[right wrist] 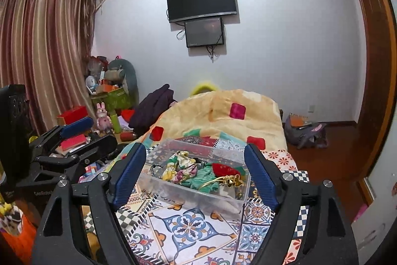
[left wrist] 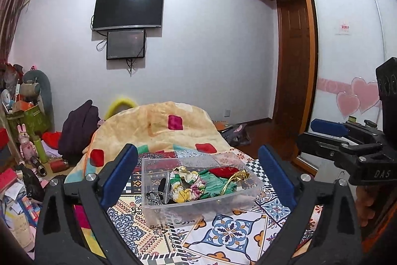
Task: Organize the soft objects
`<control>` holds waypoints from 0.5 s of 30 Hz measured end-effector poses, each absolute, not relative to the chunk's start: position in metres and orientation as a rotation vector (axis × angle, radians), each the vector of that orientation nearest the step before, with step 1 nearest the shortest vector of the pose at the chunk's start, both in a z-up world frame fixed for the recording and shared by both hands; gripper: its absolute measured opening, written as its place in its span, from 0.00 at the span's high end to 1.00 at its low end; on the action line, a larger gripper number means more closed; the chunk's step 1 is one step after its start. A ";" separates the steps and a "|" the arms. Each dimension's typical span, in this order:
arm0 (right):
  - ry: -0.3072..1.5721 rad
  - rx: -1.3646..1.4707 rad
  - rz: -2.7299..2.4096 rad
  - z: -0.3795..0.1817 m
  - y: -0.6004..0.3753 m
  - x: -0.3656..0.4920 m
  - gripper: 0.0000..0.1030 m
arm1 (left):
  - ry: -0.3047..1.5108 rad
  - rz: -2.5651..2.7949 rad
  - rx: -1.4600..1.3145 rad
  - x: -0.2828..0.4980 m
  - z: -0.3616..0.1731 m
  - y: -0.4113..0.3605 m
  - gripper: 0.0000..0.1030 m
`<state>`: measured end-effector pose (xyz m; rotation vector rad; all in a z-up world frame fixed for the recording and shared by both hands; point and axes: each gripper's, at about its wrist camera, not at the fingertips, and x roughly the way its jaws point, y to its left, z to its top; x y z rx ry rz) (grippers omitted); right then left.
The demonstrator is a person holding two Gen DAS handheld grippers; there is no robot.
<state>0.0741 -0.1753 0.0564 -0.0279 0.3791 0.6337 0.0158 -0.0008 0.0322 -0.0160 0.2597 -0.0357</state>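
A clear plastic box (left wrist: 153, 211) (right wrist: 153, 186) sits on the patterned bedsheet (left wrist: 235, 235) (right wrist: 188, 230). Inside it lie soft items: floral scrunchies (left wrist: 184, 186) (right wrist: 178, 171), a green cloth (left wrist: 215, 184) (right wrist: 198, 179), a red pouch (left wrist: 223, 170) (right wrist: 223, 168), a gold ribbon piece (left wrist: 239, 176) (right wrist: 232, 181) and black hair ties (left wrist: 153, 196). My left gripper (left wrist: 198, 173) is open and empty, its blue pads on either side of the box from just in front. My right gripper (right wrist: 196, 173) is open and empty, framing the box the same way. Each gripper shows in the other's view (left wrist: 330, 133) (right wrist: 79, 128).
A rolled cream quilt (left wrist: 158, 126) (right wrist: 223, 113) with red patches lies behind the box. A dark garment (left wrist: 79, 128) (right wrist: 153, 106) and cluttered shelves (left wrist: 22, 116) stand to the left. A bag (right wrist: 305, 131) lies on the wooden floor at right. A wardrobe (left wrist: 347, 41) stands on the right.
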 end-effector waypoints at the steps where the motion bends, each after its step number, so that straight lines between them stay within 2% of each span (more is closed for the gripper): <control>1: 0.372 -0.030 0.629 0.056 -0.175 0.072 0.19 | 0.259 -0.034 -0.014 0.016 0.032 -0.001 0.03; 15: 0.373 -0.024 0.640 0.050 -0.178 0.068 0.18 | 0.274 -0.044 -0.029 0.019 0.025 0.000 0.01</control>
